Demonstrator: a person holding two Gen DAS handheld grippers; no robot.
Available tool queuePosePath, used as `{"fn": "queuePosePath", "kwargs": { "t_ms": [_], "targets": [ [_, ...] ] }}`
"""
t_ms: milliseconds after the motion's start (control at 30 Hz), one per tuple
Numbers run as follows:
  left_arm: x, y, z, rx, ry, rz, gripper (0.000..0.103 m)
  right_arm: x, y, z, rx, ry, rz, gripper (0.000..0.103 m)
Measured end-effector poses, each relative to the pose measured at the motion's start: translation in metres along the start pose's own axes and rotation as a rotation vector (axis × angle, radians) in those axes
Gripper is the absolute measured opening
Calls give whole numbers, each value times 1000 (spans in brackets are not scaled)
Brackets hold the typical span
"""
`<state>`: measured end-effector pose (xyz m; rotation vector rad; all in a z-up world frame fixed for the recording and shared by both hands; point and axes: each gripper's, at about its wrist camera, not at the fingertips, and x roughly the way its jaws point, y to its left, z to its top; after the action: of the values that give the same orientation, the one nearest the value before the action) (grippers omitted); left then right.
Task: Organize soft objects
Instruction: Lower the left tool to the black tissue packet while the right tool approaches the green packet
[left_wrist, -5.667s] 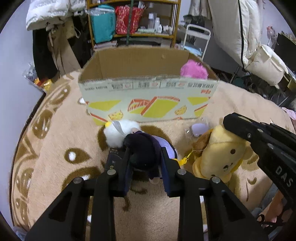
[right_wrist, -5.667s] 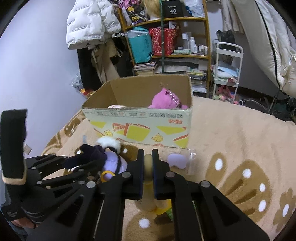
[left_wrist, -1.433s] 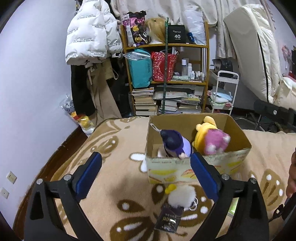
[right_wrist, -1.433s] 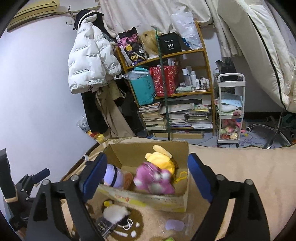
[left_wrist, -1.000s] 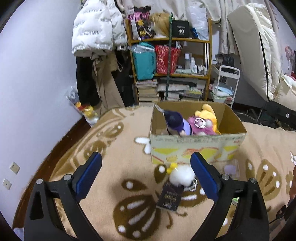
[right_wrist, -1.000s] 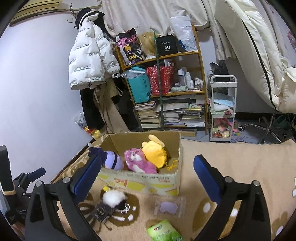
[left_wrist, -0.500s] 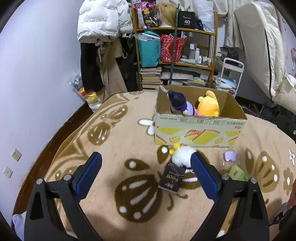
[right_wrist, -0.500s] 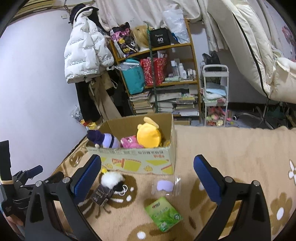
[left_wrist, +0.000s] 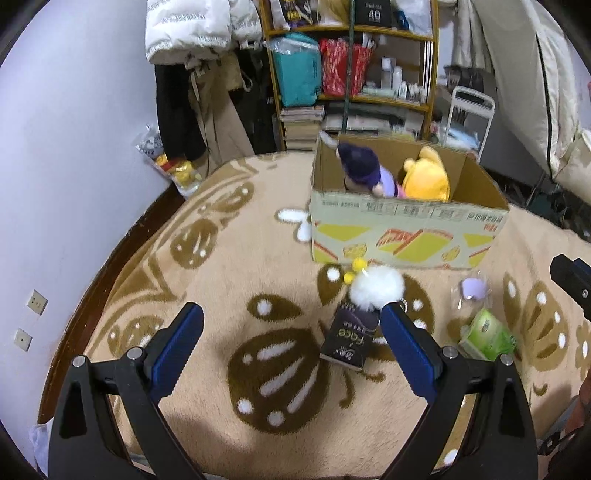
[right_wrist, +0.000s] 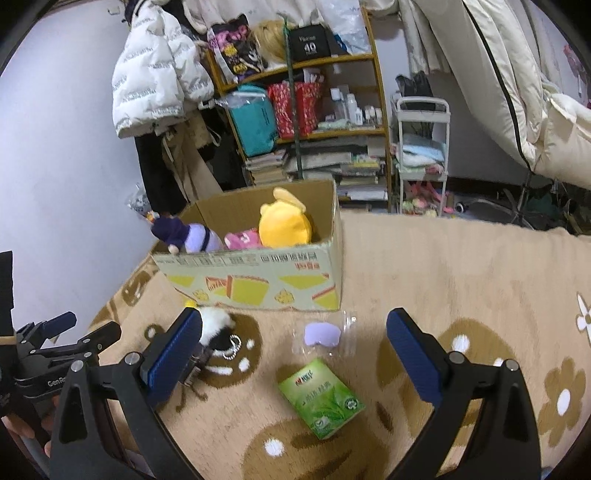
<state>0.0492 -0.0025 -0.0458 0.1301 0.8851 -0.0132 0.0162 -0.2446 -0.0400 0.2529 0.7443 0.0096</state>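
Note:
A cardboard box (left_wrist: 406, 229) (right_wrist: 258, 280) stands on the patterned carpet. In it sit a purple plush (left_wrist: 360, 171) (right_wrist: 184, 234), a yellow plush (left_wrist: 424, 181) (right_wrist: 284, 223) and a pink plush (right_wrist: 242, 238). A white fluffy pompom (left_wrist: 376, 288) (right_wrist: 214, 325) lies on the carpet in front of the box. My left gripper (left_wrist: 291, 336) is open and empty, low over the carpet short of the pompom. My right gripper (right_wrist: 295, 343) is open and empty above the small items.
A black packet (left_wrist: 349, 339) lies by the pompom. A lilac item in clear wrap (left_wrist: 472, 288) (right_wrist: 325, 334) and a green tissue pack (left_wrist: 487, 334) (right_wrist: 321, 397) lie on the carpet. A cluttered shelf (right_wrist: 303, 110), hanging coats (left_wrist: 195, 33) and a white cart (right_wrist: 421, 155) stand behind.
Both grippers, earlier shut on the purple and yellow plushes, let them go in the box, opened and drew back. The view has since tilted down toward the carpet.

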Motion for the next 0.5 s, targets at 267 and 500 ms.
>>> {"fn": "queuePosePath", "kwargs": {
  "t_ms": [267,500],
  "targets": [
    [23,-7,0,16,75,-20,96,27,-8,-7,17,100,-27,103],
    [42,-16,-1,38,144,-39,96,47,-10,-17,25,188,-50,103]
  ]
}}
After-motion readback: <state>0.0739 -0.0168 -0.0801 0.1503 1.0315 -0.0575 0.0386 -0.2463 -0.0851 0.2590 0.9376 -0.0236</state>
